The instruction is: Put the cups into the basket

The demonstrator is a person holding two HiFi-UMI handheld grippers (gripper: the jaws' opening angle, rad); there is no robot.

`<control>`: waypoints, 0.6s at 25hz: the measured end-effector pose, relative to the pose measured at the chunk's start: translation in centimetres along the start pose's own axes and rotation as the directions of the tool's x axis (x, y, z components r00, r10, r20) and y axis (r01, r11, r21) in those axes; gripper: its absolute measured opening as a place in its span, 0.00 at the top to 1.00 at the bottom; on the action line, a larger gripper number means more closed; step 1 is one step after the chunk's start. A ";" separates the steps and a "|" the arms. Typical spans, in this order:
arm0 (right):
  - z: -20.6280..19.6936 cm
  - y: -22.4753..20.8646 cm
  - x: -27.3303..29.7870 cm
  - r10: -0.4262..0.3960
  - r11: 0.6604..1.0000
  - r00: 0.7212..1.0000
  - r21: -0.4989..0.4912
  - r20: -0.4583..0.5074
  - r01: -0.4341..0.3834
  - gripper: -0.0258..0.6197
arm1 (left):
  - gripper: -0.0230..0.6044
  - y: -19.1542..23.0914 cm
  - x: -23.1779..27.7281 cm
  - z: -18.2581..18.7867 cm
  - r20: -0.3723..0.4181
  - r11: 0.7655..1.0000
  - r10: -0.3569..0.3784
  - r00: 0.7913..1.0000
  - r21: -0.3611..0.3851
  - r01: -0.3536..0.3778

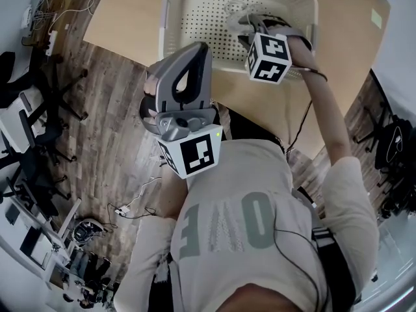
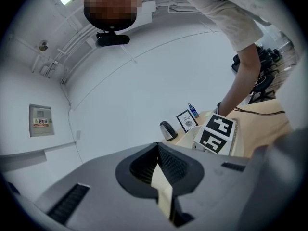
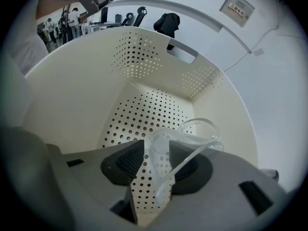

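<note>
A white perforated basket [image 1: 174,18] stands on the light wooden table [image 1: 127,18]. My right gripper [image 1: 250,23] reaches down into it, its marker cube facing up. In the right gripper view a clear plastic cup [image 3: 161,150] lies on its side between the parted jaws of the right gripper [image 3: 153,165], its rim [image 3: 198,128] toward the basket wall [image 3: 91,85]. The pads do not squeeze it. My left gripper [image 1: 197,49] is held back over the table's near edge, close to the body, jaws together and empty. In its own view the left gripper [image 2: 161,177] points up at the wall.
A kettle [image 2: 167,130], a framed sign [image 2: 186,120] and a blue bottle [image 2: 193,110] stand at the table's far end. Office chairs [image 1: 26,103] and cables [image 1: 133,203] occupy the wood floor to the left.
</note>
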State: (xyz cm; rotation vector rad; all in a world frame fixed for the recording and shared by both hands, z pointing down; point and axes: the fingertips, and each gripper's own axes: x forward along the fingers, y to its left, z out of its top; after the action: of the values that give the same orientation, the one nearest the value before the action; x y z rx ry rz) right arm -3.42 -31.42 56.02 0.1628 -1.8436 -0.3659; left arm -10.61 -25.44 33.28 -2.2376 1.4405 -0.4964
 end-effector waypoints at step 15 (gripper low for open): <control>3.1 -0.3 -1.9 -0.029 0.999 0.997 -0.013 0.067 0.030 0.72 | 0.95 0.2 -1.1 1.1 0.005 1.000 0.030 1.000 0.009 -0.030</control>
State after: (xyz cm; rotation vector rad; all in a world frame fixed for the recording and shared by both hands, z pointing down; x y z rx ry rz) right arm -5.78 -30.65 53.38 0.1699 -1.9058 -0.4085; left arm -10.65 -24.31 32.14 -2.2050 1.4643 -0.4863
